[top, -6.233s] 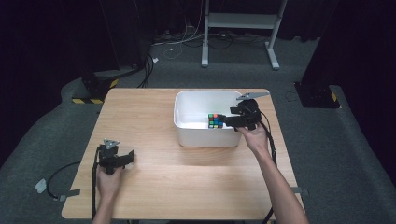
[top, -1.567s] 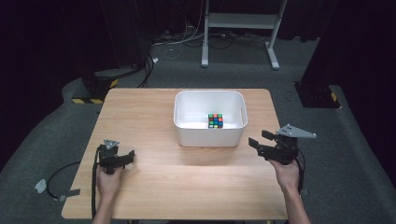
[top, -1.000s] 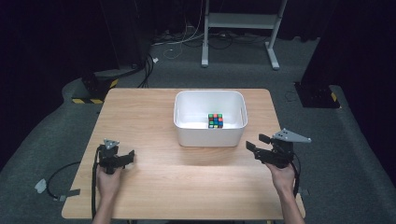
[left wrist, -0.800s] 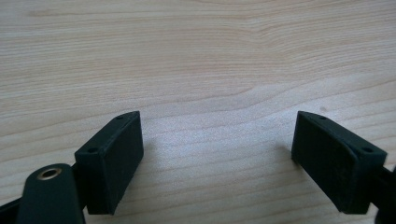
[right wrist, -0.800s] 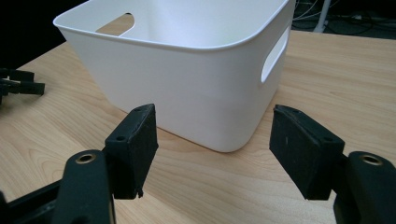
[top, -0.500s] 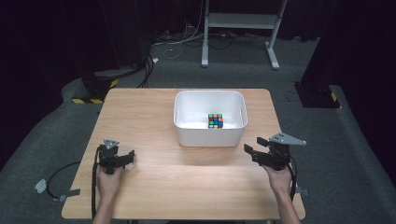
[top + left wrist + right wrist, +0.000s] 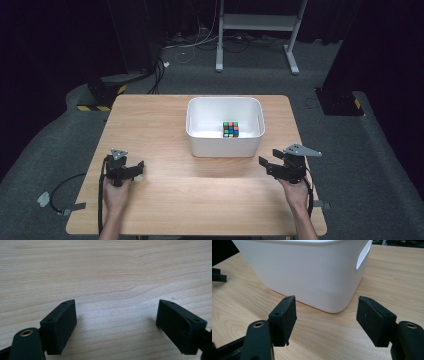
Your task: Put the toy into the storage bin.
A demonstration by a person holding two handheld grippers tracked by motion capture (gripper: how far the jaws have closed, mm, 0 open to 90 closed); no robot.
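Wooden worktop (image 7: 165,205) mid-frame, white bin (image 7: 200,142) at its centre, left tool (image 7: 139,169) lower left & right tool (image 7: 265,166) lower right, both jaws apart & empty, colour cube (image 7: 230,129) inside bin's lower-right corner; best parked low, w/o nudging bin.

Your right gripper (image 7: 269,165), once reaching into the white bin (image 7: 225,146) beside the coloured cube (image 7: 230,129), has withdrawn toward you and now sits low over the wooden table (image 7: 200,200), near its right edge, just in front of the bin's near right corner, jaws apart and empty.
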